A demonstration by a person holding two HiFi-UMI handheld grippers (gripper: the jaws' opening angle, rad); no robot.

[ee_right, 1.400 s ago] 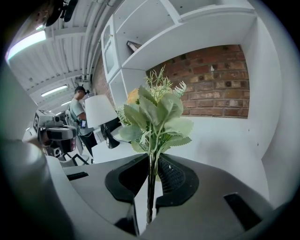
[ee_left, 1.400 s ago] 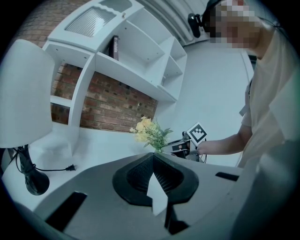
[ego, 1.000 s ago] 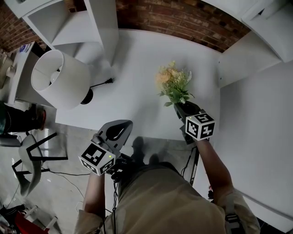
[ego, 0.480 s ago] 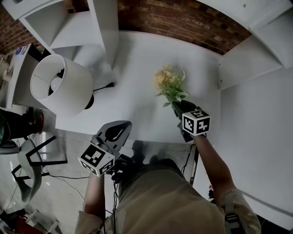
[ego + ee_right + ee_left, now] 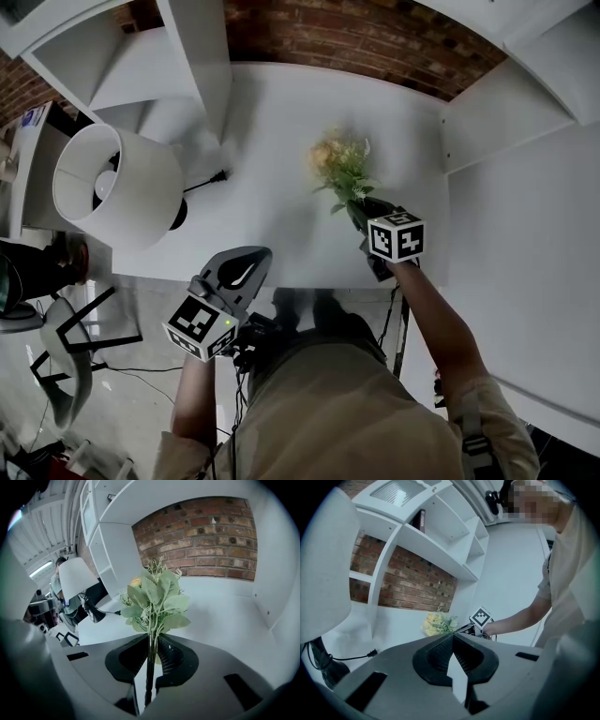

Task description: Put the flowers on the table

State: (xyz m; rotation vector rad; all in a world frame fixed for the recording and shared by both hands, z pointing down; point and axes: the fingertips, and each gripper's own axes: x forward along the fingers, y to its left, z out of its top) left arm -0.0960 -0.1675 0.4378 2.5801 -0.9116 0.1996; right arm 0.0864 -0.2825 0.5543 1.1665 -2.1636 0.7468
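Overall: a person stands at the near edge of a white surface with a gripper in each hand.
Flowers: an artificial bunch of flowers with yellow blooms and green leaves hangs over the surface, at about 1 o'clock from the middle of the head view. The heads lean toward 11 o'clock, away from the hand.
Right gripper: the right gripper has its jaws narrow and clamped on the bunch's dark stems. The stems run up between the pads and the foliage spreads above the tips.
Contact with surface: no view settles whether the bunch touches it.
Left gripper: the left gripper sits at 7 o'clock in the head view, off the near edge of the surface and over the floor. Its jaws are closed together with nothing between them.
Lamp: a lamp with a white shade and dark base stands at 9 o'clock of the flowers, well apart.
Plug: a black plug lies on the surface between lamp and flowers.
Backdrop: a brick wall lies at 12 o'clock and white shelving at 11 o'clock.
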